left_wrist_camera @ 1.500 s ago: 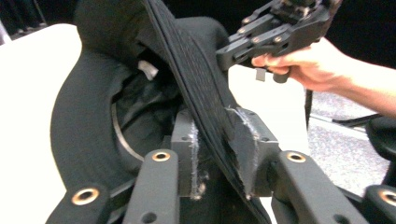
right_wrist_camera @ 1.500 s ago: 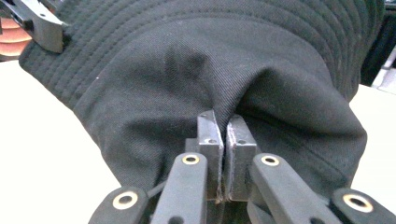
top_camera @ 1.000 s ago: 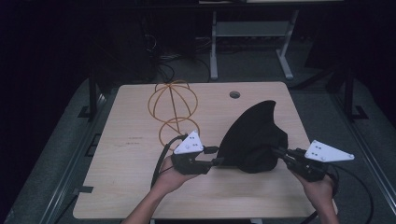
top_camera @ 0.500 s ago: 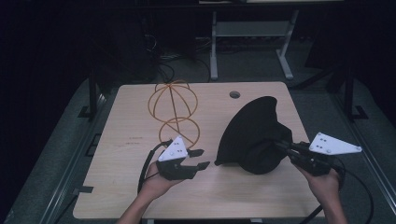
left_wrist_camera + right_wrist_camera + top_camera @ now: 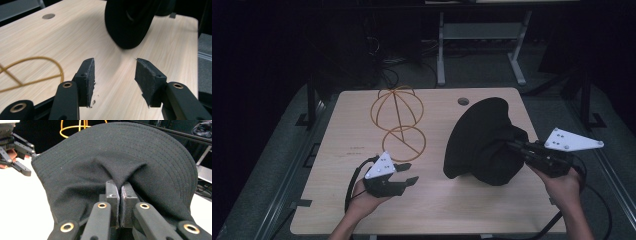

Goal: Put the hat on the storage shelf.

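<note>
1. No brand, label or logo could be read on anything; a faint dark line of print lay on the surface (image 5: pixel 492 210) ahead of the left tool (image 5: pixel 408 173), too small to make out.
2. The black cap (image 5: pixel 479 140) was plain dark twill, with rows of curved stitching across its brim that showed in the right tool view (image 5: pixel 150 147).
3. The cap sat just in front of the right tool (image 5: pixel 513 146), its brim raised and pointing away from that tool toward the far edge of the surface, its crown bunched and creased where it was held.
4. The right tool had its jaws pressed nearly together with a pinched fold of the cap's crown fabric between them (image 5: pixel 119 187).
5. The left tool was spread wide with nothing between its jaws (image 5: pixel 115 75); bare wood showed in the gap.
6. From the left tool, the cap lay ahead and apart from it, its rounded edge resting on the surface (image 5: pixel 127 27).
7. An orange wire stand (image 5: pixel 398 117), a ball-shaped cage above a ring base, stood on the surface beyond the left tool; its ring lay near the left tool's tips and to the left of the jaws in that tool's view (image 5: pixel 30 72).
8. A round hole (image 5: pixel 463 101) in the surface sat past the cap, on the far side from both tools.
9. A hand (image 5: pixel 362 197) held the left tool from below, and another hand (image 5: pixel 562 187) held the right tool.
</note>
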Demonstrator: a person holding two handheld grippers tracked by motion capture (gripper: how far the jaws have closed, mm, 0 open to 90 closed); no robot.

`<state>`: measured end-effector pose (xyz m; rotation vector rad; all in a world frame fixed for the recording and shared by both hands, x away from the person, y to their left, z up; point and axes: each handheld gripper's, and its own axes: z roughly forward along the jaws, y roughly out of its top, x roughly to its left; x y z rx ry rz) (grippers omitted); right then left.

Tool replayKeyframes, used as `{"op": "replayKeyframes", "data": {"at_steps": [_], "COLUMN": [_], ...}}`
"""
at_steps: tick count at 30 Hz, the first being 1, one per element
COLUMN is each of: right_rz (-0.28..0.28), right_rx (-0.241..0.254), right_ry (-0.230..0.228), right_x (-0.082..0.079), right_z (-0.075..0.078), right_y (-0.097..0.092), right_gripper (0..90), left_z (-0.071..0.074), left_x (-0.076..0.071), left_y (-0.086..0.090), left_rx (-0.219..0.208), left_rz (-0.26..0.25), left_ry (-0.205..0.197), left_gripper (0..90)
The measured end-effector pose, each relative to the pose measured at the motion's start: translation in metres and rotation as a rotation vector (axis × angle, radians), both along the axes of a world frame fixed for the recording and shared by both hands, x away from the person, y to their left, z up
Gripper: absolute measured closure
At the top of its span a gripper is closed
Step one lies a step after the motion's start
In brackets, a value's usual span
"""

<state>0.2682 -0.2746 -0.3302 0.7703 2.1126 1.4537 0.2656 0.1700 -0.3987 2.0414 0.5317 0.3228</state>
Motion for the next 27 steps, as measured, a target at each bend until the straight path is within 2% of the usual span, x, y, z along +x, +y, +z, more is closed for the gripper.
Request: {"op": "replayKeyframes", "data": {"at_steps": [4, 6, 9, 19, 21, 27], "right_rz": [0.006, 0.005, 0.007, 0.038, 0.042, 0.057], "right_rx": [0.013, 0.012, 0.005, 0.001, 0.003, -0.005], "right_ry": [0.01, 0.01, 0.013, 0.011, 0.009, -0.003], "right_x": [0.004, 0.005, 0.009, 0.018, 0.019, 0.027], "right_z": [0.012, 0.014, 0.024, 0.053, 0.055, 0.074], "right_y": [0.001, 0.001, 0.002, 0.01, 0.011, 0.019], "right_gripper": [86.9, 86.9, 86.9, 86.9, 86.9, 86.9], "left_z": [-0.005, -0.008, -0.012, -0.017, -0.018, -0.02], "left_x": [0.0, 0.0, 0.0, 0.001, 0.001, 0.002], "left_y": [0.008, 0.01, 0.014, 0.023, 0.024, 0.023], "left_rx": [0.016, 0.012, 0.028, 0.039, 0.039, 0.055], "left_rz": [0.014, 0.023, 0.037, 0.053, 0.057, 0.061], "left_ry": [-0.008, -0.003, 0.001, -0.001, -0.003, -0.007], "left_gripper": [48.1, 47.8, 46.0, 43.6, 43.6, 42.6]}}
